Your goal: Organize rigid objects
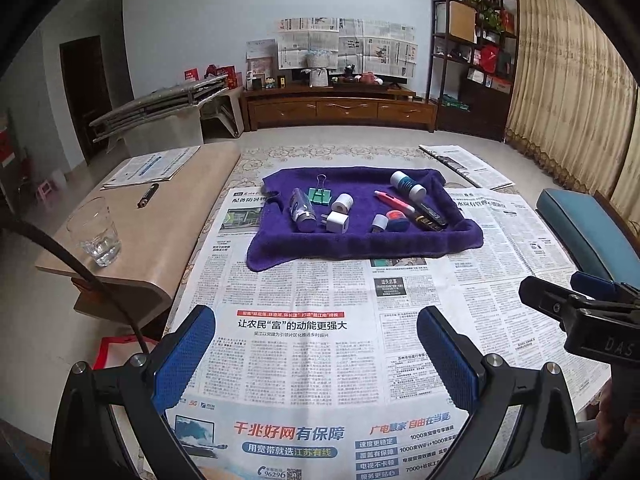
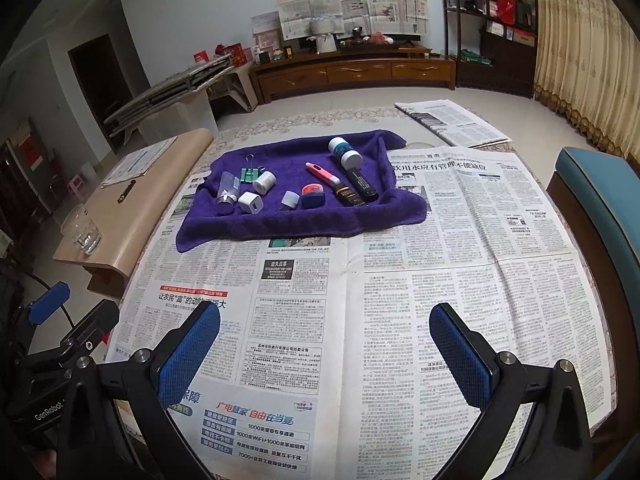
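Purple towel (image 1: pixel 360 244) with objects well ahead of both spread tongs (image 1: pixel 316 356)

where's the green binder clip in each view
Left wrist view: binder clip at the towel's back left, just right of the clear bottle.
Right wrist view: binder clip left of centre, again at the towel's back left, beside the bottle.
Shared landmark: the white roll just right of it.

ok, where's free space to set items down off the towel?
Free: newspaper between towel and both open grippers, left and right; also right of the towel. Crowded: the towel's middle. Side table holds a glass.
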{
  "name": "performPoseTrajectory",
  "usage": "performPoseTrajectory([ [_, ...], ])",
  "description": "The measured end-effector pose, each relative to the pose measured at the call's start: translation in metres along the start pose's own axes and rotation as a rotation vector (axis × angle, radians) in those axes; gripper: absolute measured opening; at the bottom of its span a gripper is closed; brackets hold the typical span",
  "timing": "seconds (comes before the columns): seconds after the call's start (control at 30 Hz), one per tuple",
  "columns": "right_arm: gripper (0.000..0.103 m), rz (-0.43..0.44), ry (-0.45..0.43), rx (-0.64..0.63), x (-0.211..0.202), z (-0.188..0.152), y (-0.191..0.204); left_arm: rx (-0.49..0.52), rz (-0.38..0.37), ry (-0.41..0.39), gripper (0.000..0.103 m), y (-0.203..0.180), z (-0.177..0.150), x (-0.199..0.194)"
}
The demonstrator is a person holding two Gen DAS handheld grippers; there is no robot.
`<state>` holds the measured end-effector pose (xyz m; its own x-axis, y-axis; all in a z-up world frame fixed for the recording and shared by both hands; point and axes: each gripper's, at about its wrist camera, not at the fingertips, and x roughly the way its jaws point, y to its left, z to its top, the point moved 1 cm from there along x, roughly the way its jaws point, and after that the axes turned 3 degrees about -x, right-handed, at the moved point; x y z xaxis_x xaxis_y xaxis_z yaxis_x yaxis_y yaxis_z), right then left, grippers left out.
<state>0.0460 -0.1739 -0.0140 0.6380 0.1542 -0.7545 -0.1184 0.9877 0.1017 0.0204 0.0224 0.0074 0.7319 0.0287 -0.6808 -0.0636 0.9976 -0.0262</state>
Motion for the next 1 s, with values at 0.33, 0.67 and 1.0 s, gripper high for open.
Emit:
performPoseTrajectory([
  [0.33,0.103,-0.005,-0.006,-0.010,-0.003,-0.002,0.006,-0.004,0.024,-0.005,0.102,0.006,0.001,-0.004],
  [0.67,0.103,-0.046,0.004,-0.019,-0.002,-0.004,0.002,-0.014,0.026,-0.005,0.102,0.012,0.002,-0.006],
  [1.0,0.103,-0.064,0.014,-0.030,-0.002,-0.006,-0.001,-0.018,0.027,-0.003,0.102,0.012,0.001,-0.007],
])
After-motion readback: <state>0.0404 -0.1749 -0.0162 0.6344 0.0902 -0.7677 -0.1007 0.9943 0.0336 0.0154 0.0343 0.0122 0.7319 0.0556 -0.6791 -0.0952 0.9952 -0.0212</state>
